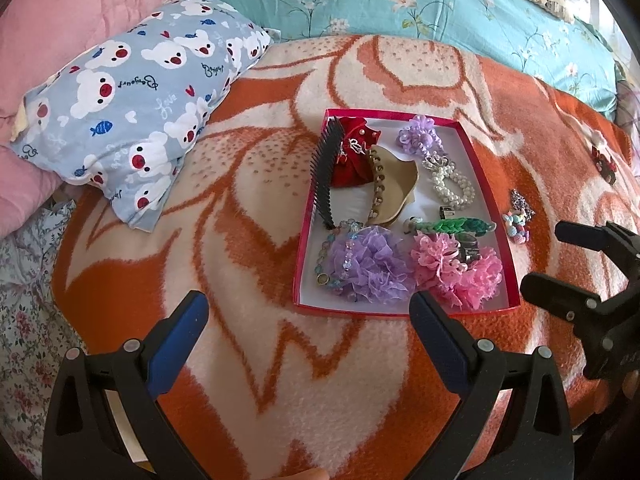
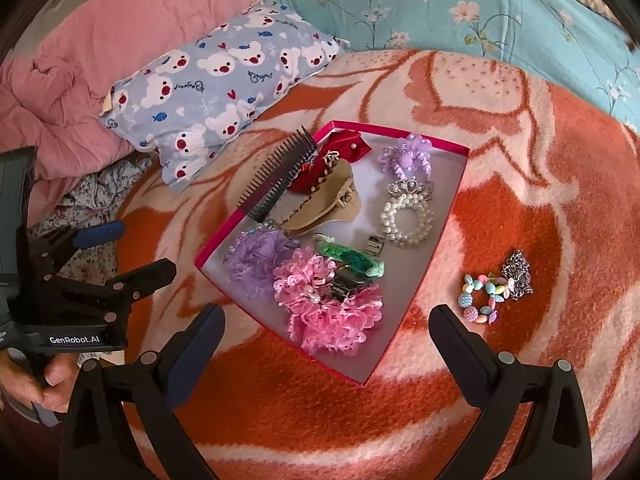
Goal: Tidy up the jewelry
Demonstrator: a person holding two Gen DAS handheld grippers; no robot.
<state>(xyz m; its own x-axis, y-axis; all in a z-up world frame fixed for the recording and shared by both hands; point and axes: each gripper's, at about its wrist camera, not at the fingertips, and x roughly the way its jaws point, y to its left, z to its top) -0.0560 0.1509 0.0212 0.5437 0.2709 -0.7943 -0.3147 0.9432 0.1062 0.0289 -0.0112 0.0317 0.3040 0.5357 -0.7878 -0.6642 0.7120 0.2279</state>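
A red-rimmed shallow box (image 1: 486,178) (image 2: 416,292) lies on the orange and cream blanket. It holds a black comb (image 1: 329,176), a beige claw clip (image 2: 320,204), a red velvet bow, a pearl bracelet (image 2: 408,220), a green braided band, and purple (image 1: 372,264) and pink (image 2: 332,316) frilly scrunchies. Outside the box to its right lie a pastel bead bracelet (image 2: 482,298) (image 1: 517,226) and a silver chain (image 2: 518,274). My left gripper (image 1: 308,312) is open and empty, near the box's front edge. My right gripper (image 2: 326,322) is open and empty, over the box's near corner.
A blue bear-print pillow (image 1: 132,120) lies left of the box, with a pink quilt (image 2: 80,64) behind it and a teal floral cover (image 1: 400,4) at the back. A small red item (image 1: 604,160) lies at the far right of the blanket.
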